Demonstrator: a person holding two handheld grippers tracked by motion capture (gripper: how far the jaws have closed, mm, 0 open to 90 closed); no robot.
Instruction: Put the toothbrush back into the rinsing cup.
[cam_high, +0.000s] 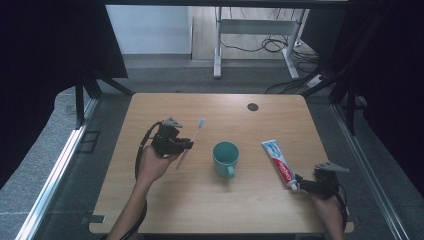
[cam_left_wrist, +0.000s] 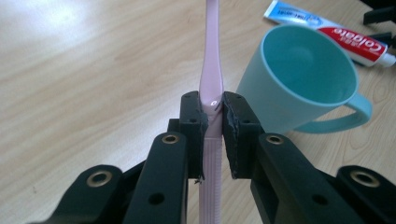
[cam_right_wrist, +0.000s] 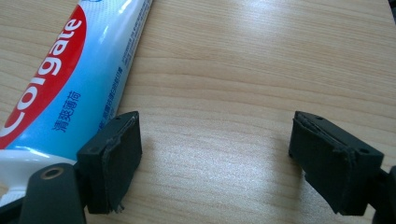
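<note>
Pink plastic is seen between the pads of the left hand-held gripper: a toothbrush is clamped there at its handle, with the jaws drawn together on it from both sides. In the high view the toothbrush is held to the left of the cup, clear of it, with its bristled head pointed away from the person and its handle end angled back toward the person's left hand. Whether the lower end of the handle touches the tabletop cannot be told.

The cup, made of light teal plastic, is stood upright near the middle of the tabletop, its handle turned toward the person. In the left gripper view the cup is seen just to the right of the toothbrush, and its inside is seen to be bare.

To the right of the cup, well apart from it, a tube of toothpaste is laid flat on the wood, its cap end nearest the person. The right hand-held gripper is placed at that cap end, its jaws spread wide. In the right gripper view the toothpaste is lain outside the left jaw, just beside it, and bare wood is seen between the two pads.
</note>
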